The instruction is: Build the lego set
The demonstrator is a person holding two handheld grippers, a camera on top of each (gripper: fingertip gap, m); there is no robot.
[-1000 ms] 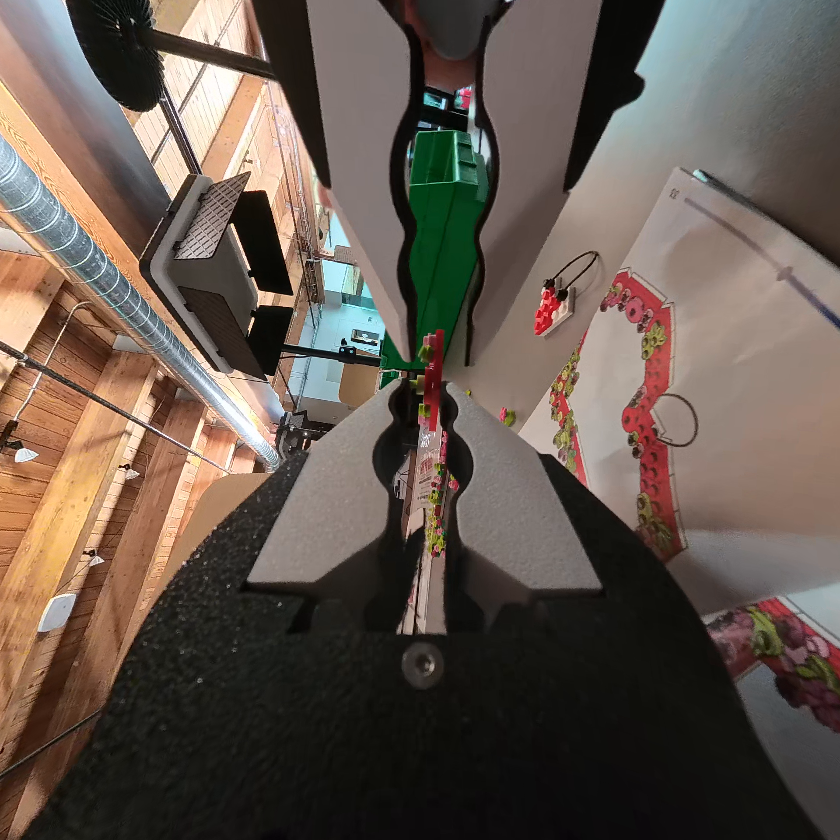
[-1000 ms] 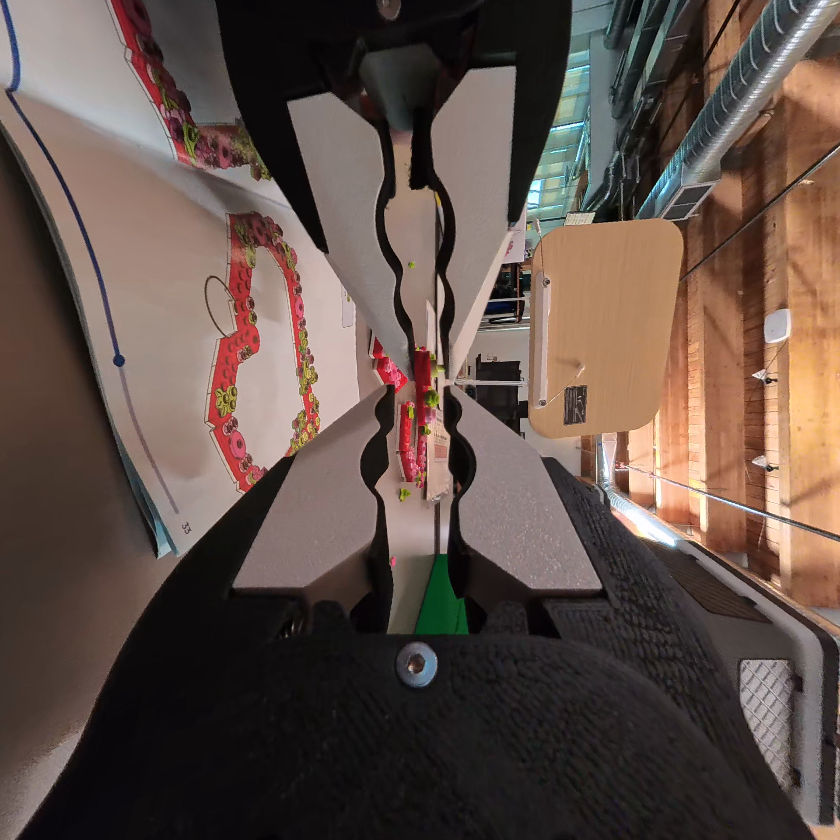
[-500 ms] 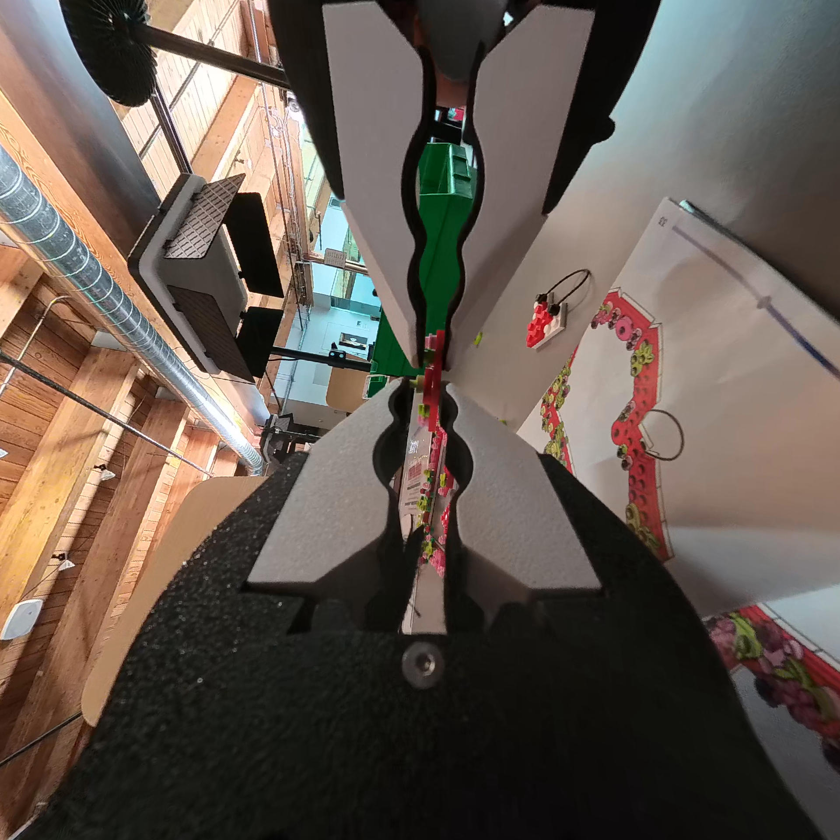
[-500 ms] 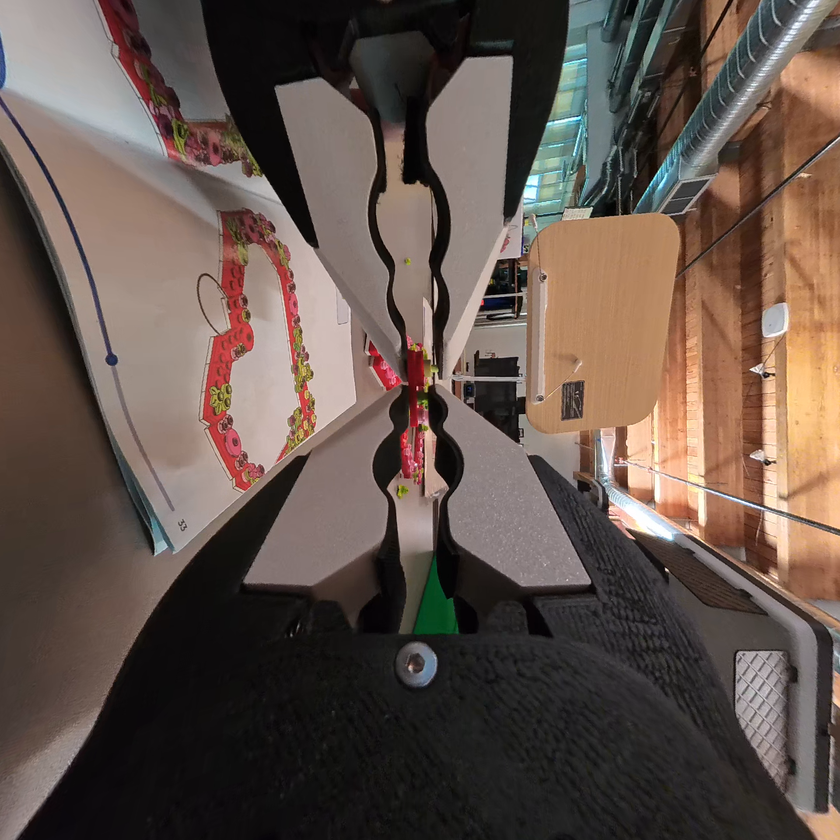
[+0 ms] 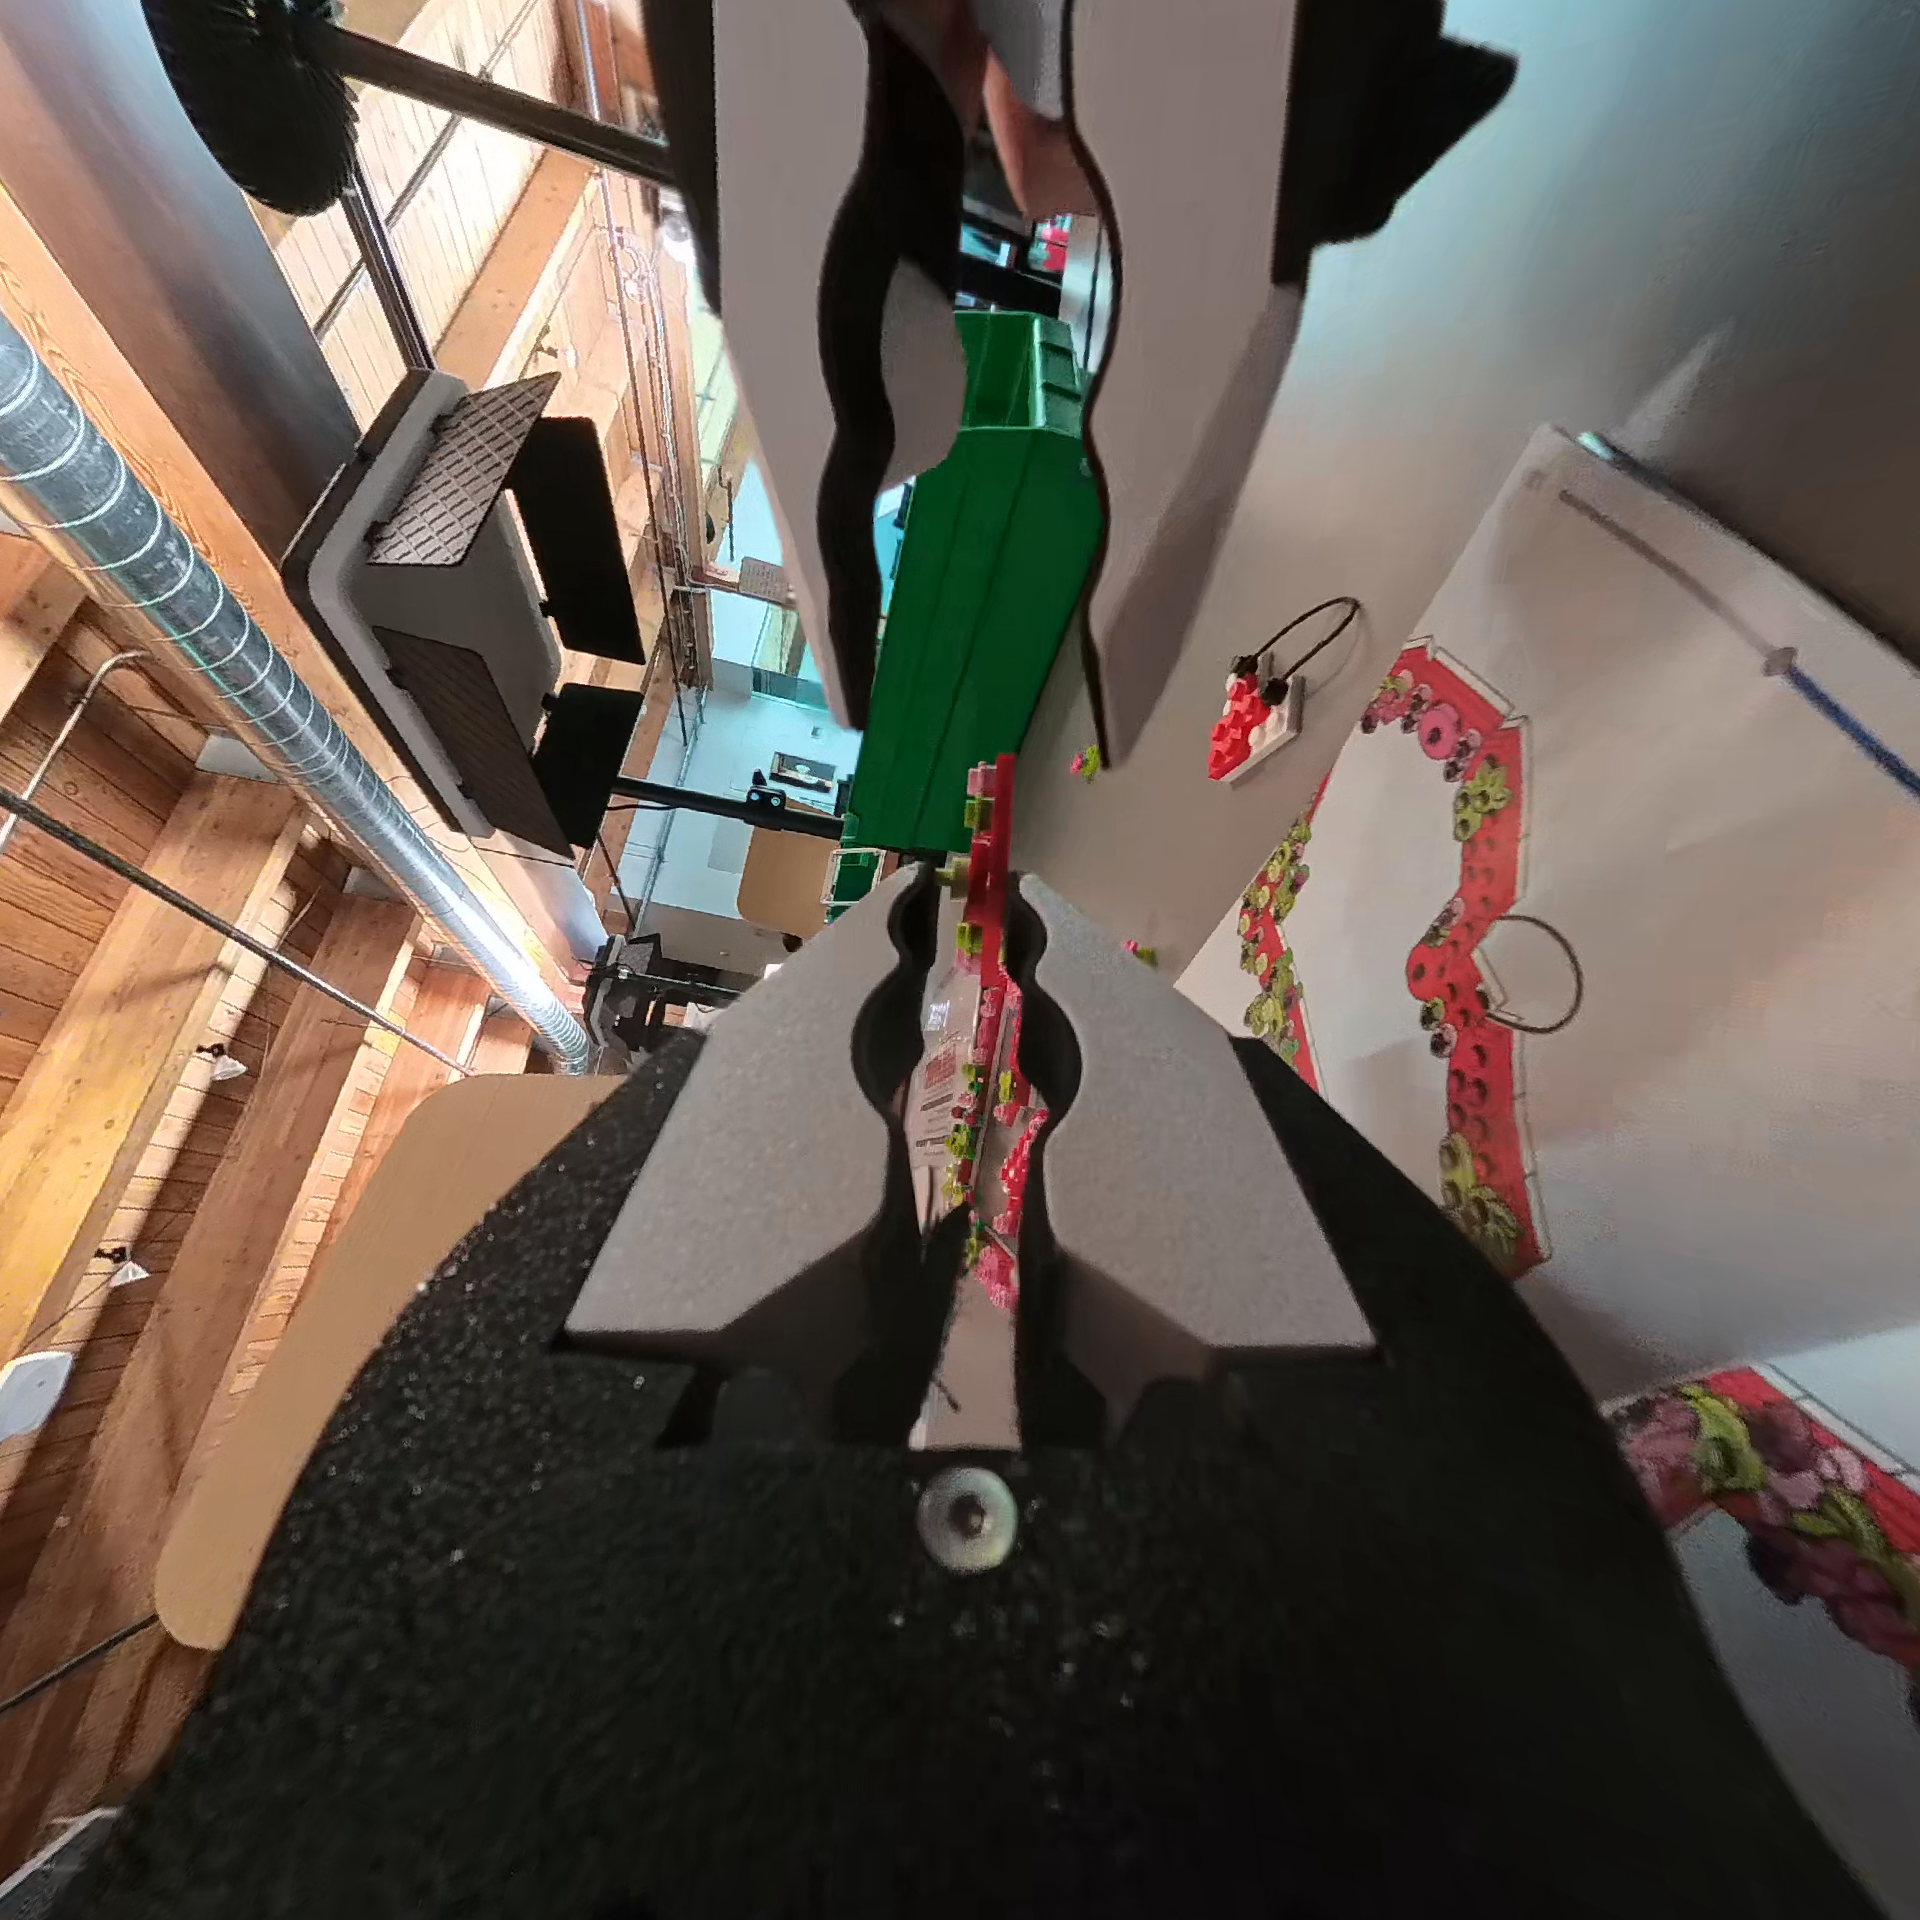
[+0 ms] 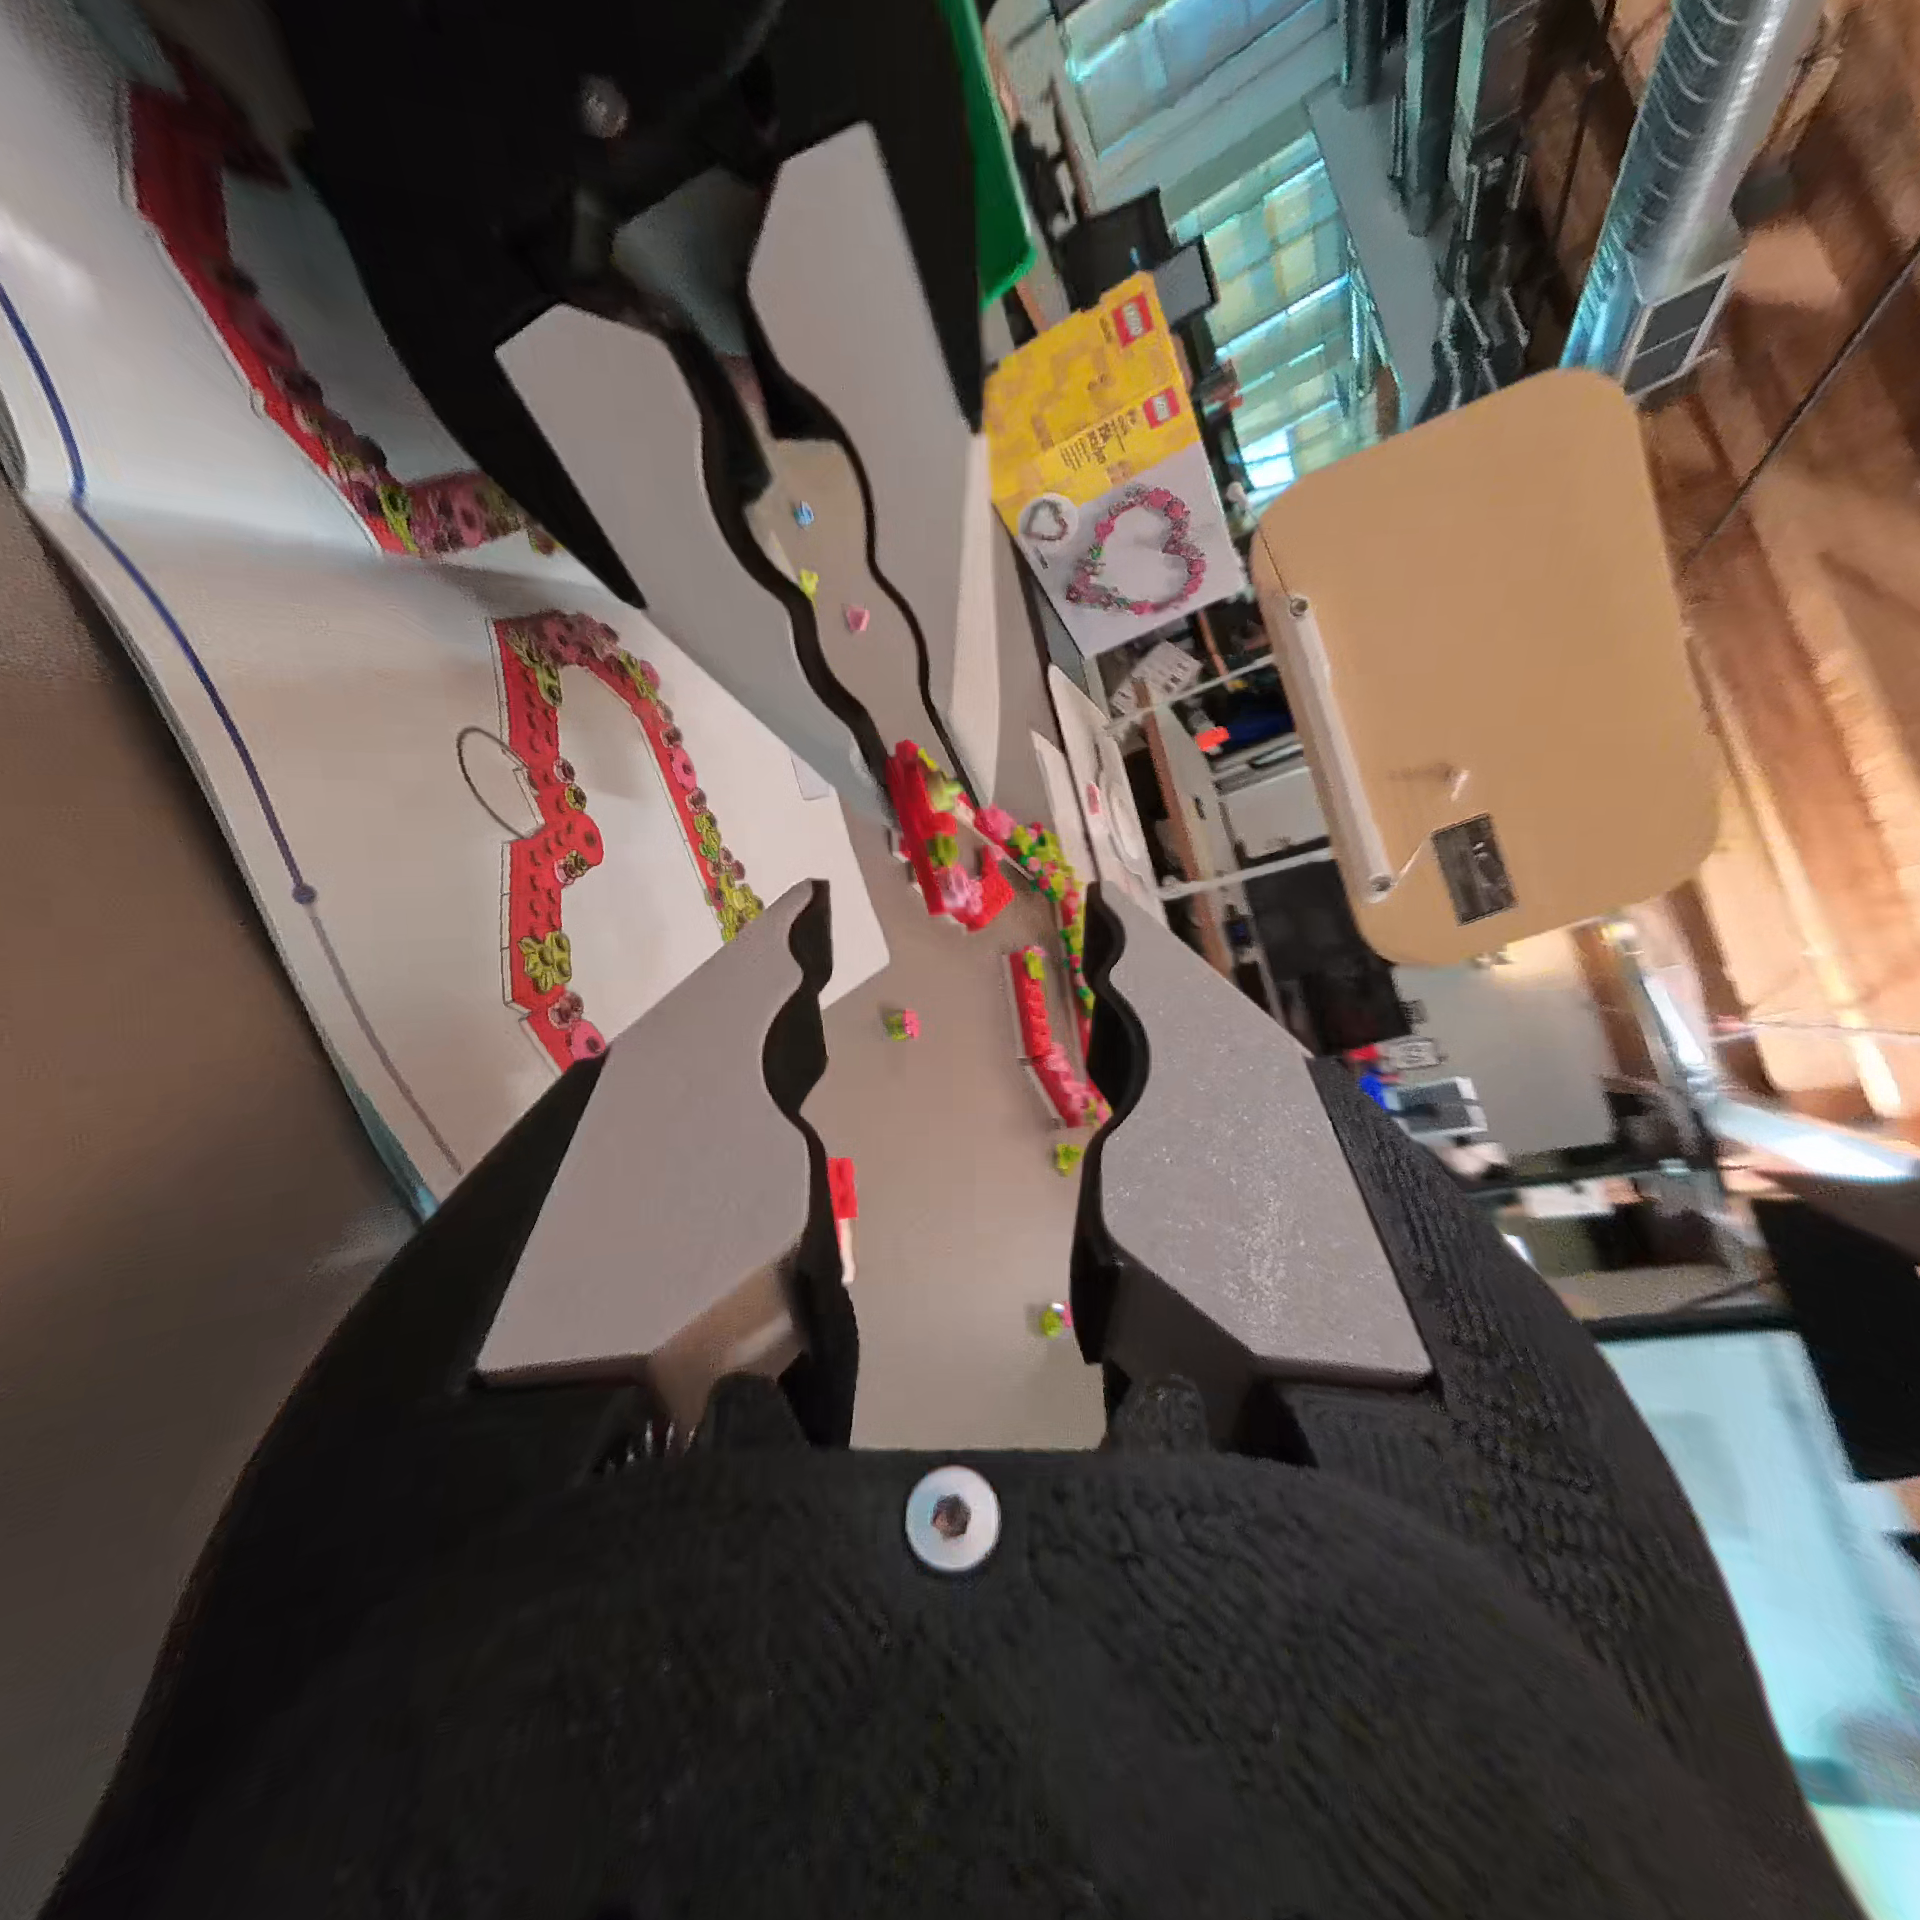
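My left gripper [image 5: 971, 883] is shut on a red lego frame piece [image 5: 992, 821] with lime and pink flowers, held on edge above the table. In the right wrist view the same piece [image 6: 930, 842] sticks out of the left gripper [image 6: 925, 795]. My right gripper [image 6: 954, 899] is open and empty, a short way back from the piece. It also shows in the left wrist view [image 5: 977, 738], facing the left one with its jaws apart. The open instruction booklet [image 5: 1558, 935] lies beside them and shows a red heart frame.
A green bin [image 5: 977, 623] stands behind the grippers. A small red and white assembly with a black ring [image 5: 1252, 717] lies near the booklet [image 6: 364, 779]. Another red flowered strip [image 6: 1049, 1049], a red brick [image 6: 844, 1184] and loose flower pieces lie on the table. A yellow lego box [image 6: 1101, 416] stands farther off.
My right gripper was shut on the red piece together with the left. It has let go, opened and drawn back. The left gripper still holds the piece.
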